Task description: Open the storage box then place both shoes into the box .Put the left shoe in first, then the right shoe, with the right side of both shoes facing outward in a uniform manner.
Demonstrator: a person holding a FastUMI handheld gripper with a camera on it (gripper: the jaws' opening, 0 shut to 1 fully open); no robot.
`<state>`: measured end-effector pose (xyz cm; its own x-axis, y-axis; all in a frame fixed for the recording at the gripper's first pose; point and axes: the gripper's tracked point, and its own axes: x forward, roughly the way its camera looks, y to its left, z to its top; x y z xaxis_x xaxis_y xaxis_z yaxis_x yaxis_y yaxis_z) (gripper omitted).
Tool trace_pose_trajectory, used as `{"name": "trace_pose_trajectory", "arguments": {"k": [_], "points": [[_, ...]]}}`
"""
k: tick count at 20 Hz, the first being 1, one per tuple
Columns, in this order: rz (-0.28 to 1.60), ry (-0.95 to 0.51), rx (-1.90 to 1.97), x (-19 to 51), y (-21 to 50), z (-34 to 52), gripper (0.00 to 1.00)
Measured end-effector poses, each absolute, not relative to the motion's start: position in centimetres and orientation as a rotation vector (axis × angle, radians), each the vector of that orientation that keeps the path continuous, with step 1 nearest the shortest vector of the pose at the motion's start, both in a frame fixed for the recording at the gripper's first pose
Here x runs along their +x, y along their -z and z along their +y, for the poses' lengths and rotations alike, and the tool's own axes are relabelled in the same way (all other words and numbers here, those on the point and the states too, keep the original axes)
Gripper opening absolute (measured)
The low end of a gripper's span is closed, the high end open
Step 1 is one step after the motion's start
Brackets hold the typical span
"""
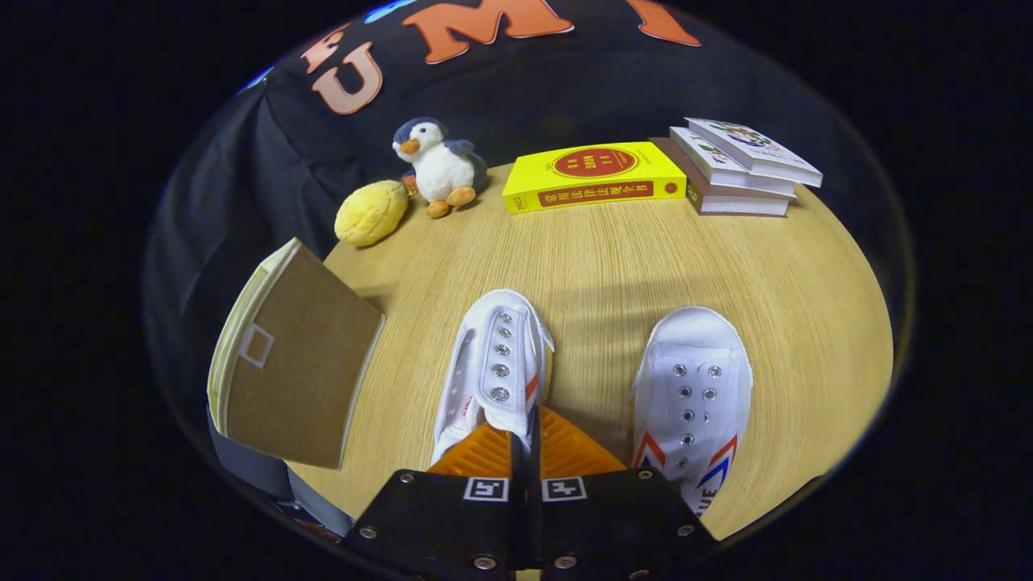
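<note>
On the wooden counter [613, 266], the storage box [294, 363] stands left with its brown lid raised. Two white shoes lie toes-away, long axes running ahead. The gripper [533, 428] is clamped narrow on the left shoe [496, 363]'s side wall; the right shoe [694, 387] rests just beside.

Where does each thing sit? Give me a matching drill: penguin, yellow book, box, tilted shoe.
1 penguin
2 yellow book
3 box
4 tilted shoe

a pinched in the shut gripper
b beside the book stack
c beside the yellow plush
d at the table edge, far from the stack

Pairs: 1-c, 2-b, 3-d, 4-a
</note>
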<state>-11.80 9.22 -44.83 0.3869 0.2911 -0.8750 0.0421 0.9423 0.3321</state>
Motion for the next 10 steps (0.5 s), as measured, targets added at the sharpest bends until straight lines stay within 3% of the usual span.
{"name": "trace_pose_trajectory", "arguments": {"k": [10], "points": [[1.062,0.011,0.357,-10.6,40.0,13.2,0.01]]}}
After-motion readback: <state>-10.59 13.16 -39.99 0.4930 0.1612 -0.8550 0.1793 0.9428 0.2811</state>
